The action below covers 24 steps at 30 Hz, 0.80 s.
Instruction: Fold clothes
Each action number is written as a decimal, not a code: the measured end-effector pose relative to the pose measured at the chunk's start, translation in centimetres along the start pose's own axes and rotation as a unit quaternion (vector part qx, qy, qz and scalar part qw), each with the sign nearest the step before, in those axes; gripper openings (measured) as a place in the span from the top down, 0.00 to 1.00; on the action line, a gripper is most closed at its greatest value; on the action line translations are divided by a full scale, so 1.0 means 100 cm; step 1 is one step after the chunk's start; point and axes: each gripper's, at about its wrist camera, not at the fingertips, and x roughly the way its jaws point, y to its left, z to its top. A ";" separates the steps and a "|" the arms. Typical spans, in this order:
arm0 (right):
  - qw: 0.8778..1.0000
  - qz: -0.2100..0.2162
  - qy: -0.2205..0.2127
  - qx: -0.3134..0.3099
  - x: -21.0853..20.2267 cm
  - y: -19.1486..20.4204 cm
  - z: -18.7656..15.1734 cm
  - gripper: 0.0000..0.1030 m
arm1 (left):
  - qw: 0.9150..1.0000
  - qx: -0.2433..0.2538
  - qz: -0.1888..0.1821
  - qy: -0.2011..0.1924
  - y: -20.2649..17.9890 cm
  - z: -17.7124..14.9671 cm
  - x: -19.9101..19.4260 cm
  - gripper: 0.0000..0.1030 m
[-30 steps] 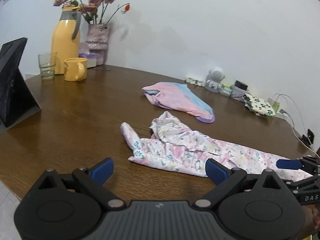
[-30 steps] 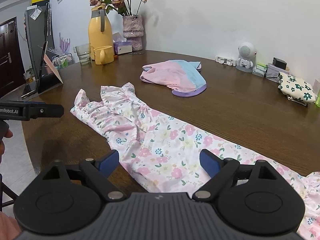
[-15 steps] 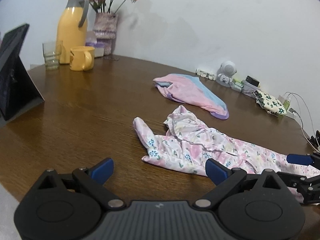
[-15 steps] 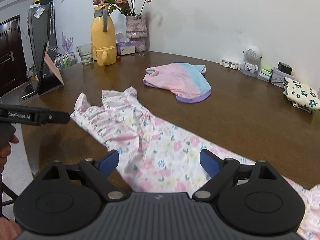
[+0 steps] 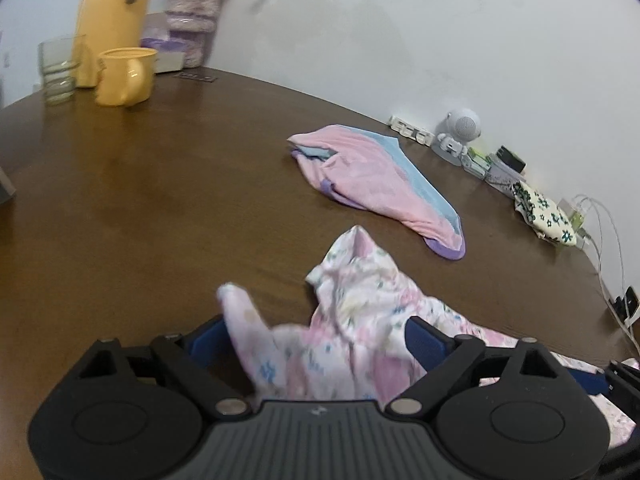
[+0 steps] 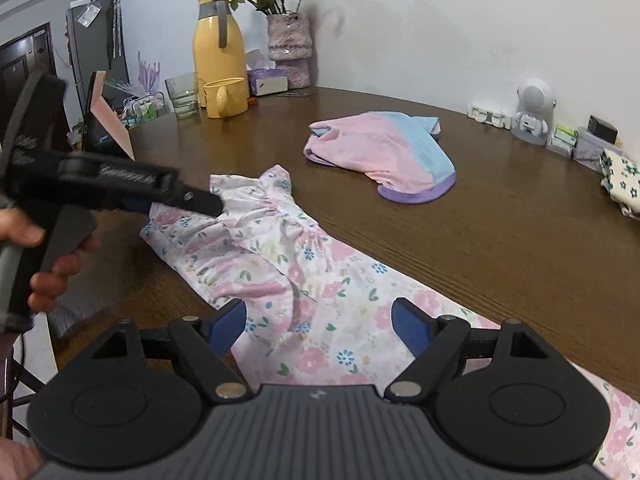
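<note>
Since the earlier frame your left gripper (image 5: pixel 316 340) has come over the floral garment (image 6: pixel 304 280), which lies on the table (image 6: pixel 500 240) in front of the pink and blue garment (image 6: pixel 384 156). Both grippers' jaws are apart and closing, cloth between them. The right gripper (image 6: pixel 316 322) moved less. You may catch only a ruffle, then the fold goes crooked.

Flask (image 5: pixel 112 20) top cut off; floral garment (image 5: pixel 352 336) blurred, lower end out of frame.

3 garments (image 6: pixel 304 280), 1 yellow jug (image 6: pixel 218 40), 1 mug (image 6: pixel 226 98), 1 glass (image 6: pixel 183 96), 1 vase (image 6: pixel 289 46)
</note>
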 end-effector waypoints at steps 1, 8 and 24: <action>1.000 0.000 0.001 0.003 0.000 -0.002 -0.001 0.21 | 1.000 0.009 0.004 0.004 -0.003 0.003 0.004 0.21; 1.000 0.012 0.007 0.014 0.000 -0.010 -0.010 0.21 | 0.998 0.052 -0.021 0.028 -0.017 0.014 0.019 0.61; 0.999 -0.013 -0.015 0.035 -0.038 -0.032 -0.024 0.21 | 0.995 0.098 -0.009 -0.014 -0.037 0.018 -0.007 0.97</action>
